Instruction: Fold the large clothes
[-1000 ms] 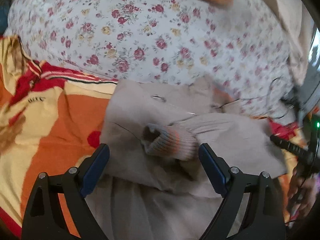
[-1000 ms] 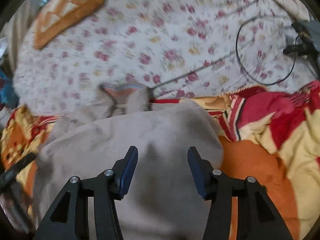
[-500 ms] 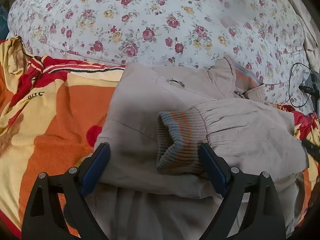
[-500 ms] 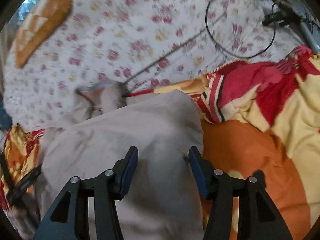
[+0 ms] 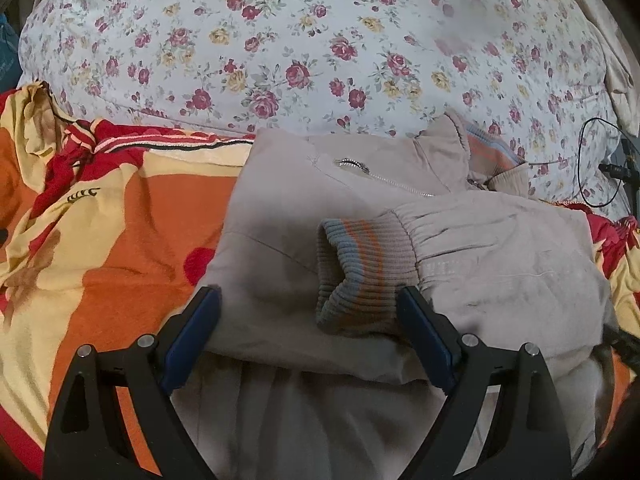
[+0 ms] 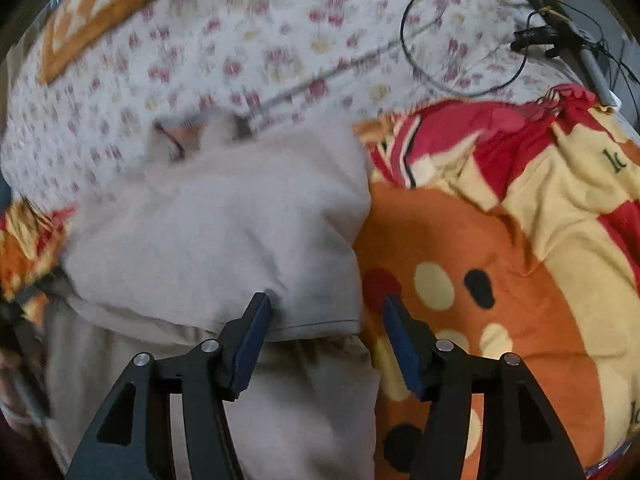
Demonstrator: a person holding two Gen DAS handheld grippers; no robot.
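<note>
Beige jacket lying partly folded on an orange, red and cream blanket, spread over a bed with a floral sheet. One sleeve laid across the chest, its ribbed cuff with grey and orange stripes pointing toward the camera. Silver zipper running diagonally across the upper front, collar turned up at the far edge, touching the floral sheet. Lower part of the jacket hanging toward the near edge under the folded layer.

Left tool spread wide, nothing clamped; blue-padded fingers on either side of the cuff and the fold, right pad just beside the cuff's edge. Whether the pads touch the cloth: cannot tell.

Right tool also spread apart, holding nothing; left finger over the jacket's folded edge, the right one over the blanket, the jacket's side seam between them. Right wrist view blurred in its far half.

Black cable looped on the sheet at the far right, near a dark device. Orange patterned cushion at the far left corner of the bed. Blanket bunched in red folds beside the jacket's shoulder on the right.
</note>
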